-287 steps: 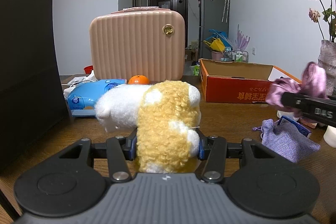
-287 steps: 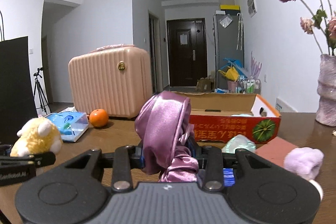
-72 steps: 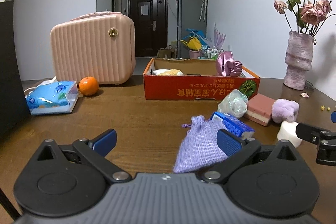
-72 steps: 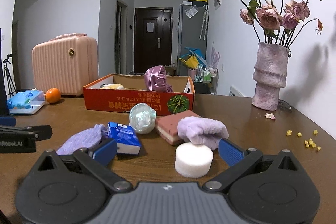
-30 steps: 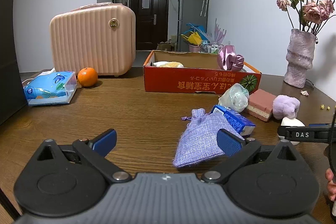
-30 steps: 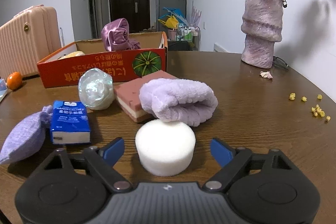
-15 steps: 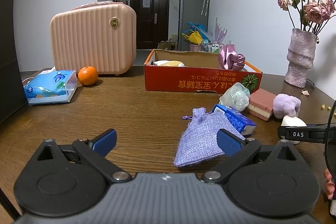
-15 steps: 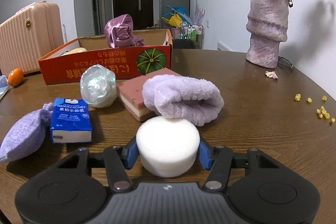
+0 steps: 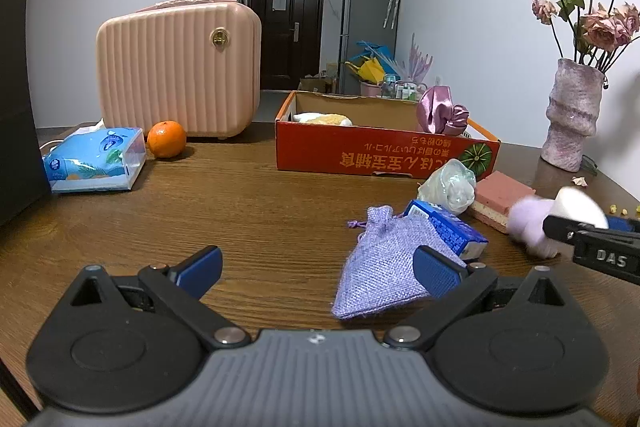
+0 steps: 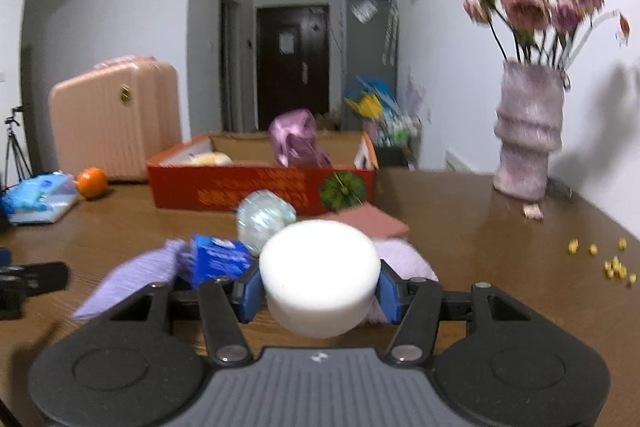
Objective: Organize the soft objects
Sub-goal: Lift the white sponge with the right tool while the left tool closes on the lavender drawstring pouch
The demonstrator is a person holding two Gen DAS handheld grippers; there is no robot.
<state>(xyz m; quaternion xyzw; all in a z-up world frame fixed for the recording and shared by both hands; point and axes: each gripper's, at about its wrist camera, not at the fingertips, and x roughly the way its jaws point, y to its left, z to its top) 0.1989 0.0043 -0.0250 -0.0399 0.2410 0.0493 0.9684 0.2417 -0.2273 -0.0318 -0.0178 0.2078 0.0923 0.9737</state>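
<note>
While the right hand-held gripper (image 10: 319, 293) pinches the white sponge (image 10: 319, 275) and the left hand-held gripper (image 9: 316, 267) gapes empty, the squashy sponge could slip free.

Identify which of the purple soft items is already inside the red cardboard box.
The shiny pink-purple satin scrunchie, at the red box's right end. The lilac drawstring pouch and fluffy lilac cloth lie on the table.
</note>
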